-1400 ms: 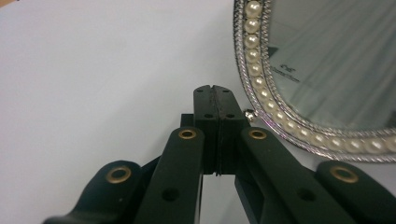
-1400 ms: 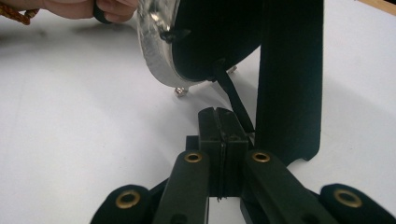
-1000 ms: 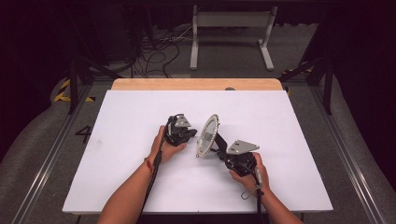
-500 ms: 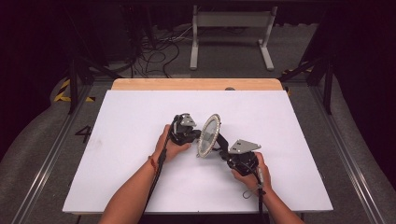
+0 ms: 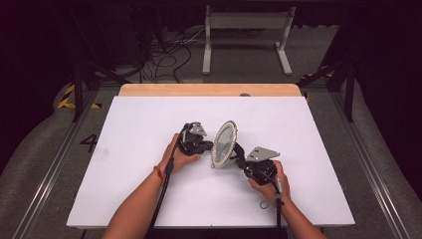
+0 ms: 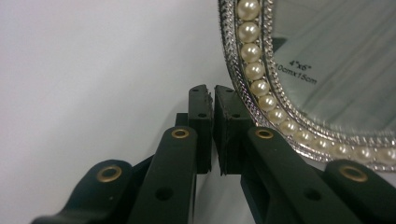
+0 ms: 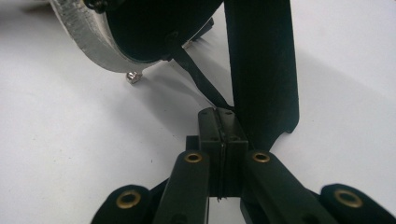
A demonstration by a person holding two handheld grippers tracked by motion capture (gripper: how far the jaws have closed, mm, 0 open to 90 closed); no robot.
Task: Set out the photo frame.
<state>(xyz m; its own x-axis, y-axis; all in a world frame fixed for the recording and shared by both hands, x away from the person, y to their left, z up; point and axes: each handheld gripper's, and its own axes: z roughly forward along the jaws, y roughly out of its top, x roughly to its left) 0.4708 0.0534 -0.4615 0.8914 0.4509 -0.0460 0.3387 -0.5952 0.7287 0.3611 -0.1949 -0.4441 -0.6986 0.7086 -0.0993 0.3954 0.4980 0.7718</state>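
Pinching the thin black strap (image 7: 201, 79) behind the fragile, glass-fronted pearl-rimmed frame (image 5: 224, 145) with right gripper (image 7: 221, 122) — left gripper (image 6: 213, 100) closed, empty — better taking its stiff rim.

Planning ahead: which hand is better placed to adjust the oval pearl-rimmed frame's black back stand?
Right: its gripper sits behind the frame, jaws shut beside the stand and thin strap; the left gripper faces the front.

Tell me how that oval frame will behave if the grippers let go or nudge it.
The frame stands tilted on edge on the table, with a narrow back stand, so it probably tips easily. Its glass front looks breakable if it falls. The pearl rim and metal edge seem rigid, likely slippery between hard jaws.
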